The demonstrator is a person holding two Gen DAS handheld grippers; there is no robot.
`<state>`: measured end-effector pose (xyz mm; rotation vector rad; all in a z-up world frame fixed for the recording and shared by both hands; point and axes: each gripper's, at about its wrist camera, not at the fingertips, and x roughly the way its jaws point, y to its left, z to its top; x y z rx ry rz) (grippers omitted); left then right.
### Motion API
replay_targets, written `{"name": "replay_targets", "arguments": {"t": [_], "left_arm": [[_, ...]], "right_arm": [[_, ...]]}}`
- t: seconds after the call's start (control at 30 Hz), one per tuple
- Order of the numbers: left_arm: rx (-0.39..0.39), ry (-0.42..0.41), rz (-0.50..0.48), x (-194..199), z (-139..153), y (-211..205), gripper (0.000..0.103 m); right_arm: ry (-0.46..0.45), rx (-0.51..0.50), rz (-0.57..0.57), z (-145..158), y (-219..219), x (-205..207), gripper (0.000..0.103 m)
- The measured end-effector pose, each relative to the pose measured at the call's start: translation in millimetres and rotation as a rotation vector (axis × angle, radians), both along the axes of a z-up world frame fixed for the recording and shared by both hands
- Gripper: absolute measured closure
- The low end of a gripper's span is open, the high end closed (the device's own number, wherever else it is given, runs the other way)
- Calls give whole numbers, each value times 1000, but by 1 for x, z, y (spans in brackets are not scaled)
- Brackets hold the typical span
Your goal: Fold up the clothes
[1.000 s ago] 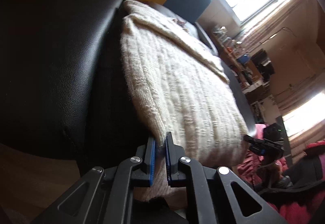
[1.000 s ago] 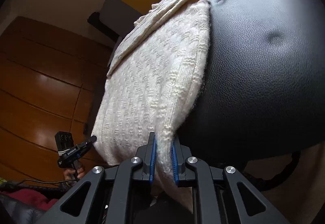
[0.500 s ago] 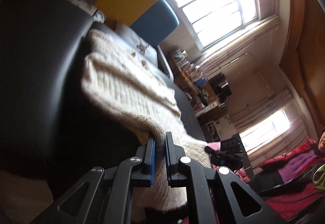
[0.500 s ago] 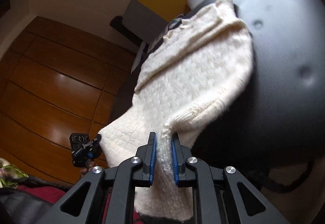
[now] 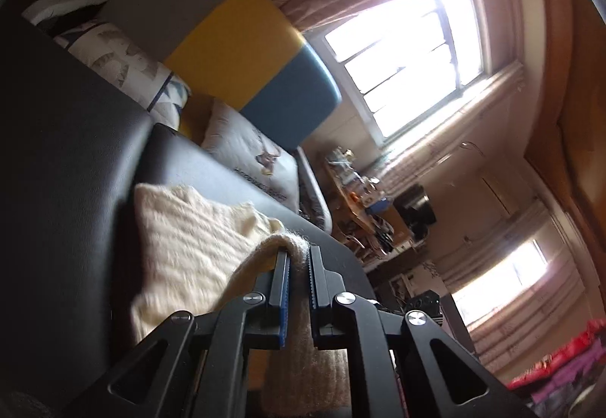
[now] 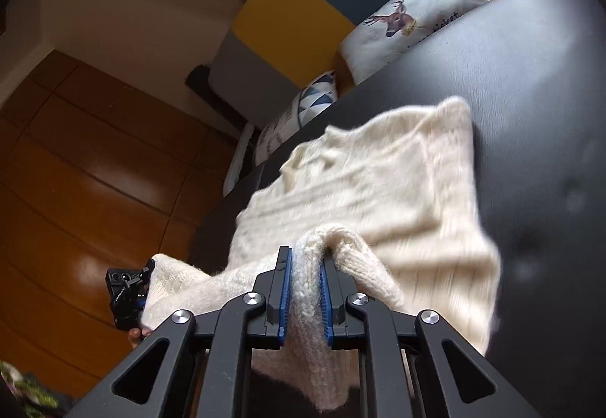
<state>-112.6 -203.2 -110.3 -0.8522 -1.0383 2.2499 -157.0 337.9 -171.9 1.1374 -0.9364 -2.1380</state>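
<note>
Pinching the cream knit sweater (image 6: 378,191) with both grippers: left gripper (image 5: 297,259) and right gripper (image 6: 306,259) each have fingers pressed on a thick edge of the wool. Rest of the garment lies ahead of the fingers, flat on the black leather seat (image 6: 530,77), its long axis running away from me. Both hands equally near, approx. Held edge is lifted over the lying part. Behind: deer cushion (image 6: 409,20), bright window (image 5: 409,50).
</note>
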Motion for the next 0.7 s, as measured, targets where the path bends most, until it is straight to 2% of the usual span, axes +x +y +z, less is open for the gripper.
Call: {"name": "replay_targets", "arguments": {"t": [0.13, 0.23, 0.27, 0.4, 0.5, 0.53, 0.57, 0.63, 0.67, 0.7], "left_arm": [[-43, -107, 11, -26, -33, 3, 96], [-74, -187, 19, -46, -58, 5, 96], [-85, -214, 22, -52, -66, 5, 96], [-128, -321, 33, -78, -100, 8, 96], [-173, -341, 18, -66, -96, 9, 96], [-164, -344, 11, -64, -94, 9, 95], [-128, -350, -14, -62, -89, 7, 95], [-43, -377, -50, -64, -84, 7, 91], [-12, -384, -69, -65, -81, 9, 88], [-9, -381, -80, -65, -77, 12, 88]], "right_arm": [[-82, 17, -65, -27, 15, -59, 89], [-154, 38, -68, -54, 21, -80, 90], [-160, 37, -62, -60, 22, -82, 93], [-135, 33, -28, -61, 25, -68, 93], [-142, 19, -7, -59, 27, -54, 92], [-145, 8, 2, -58, 27, -51, 92], [-150, -14, 8, -56, 28, -49, 85], [-166, -98, 16, -53, 31, -47, 66], [-164, -136, 33, -48, 30, -47, 41], [-166, -167, 56, -44, 28, -45, 22]]}}
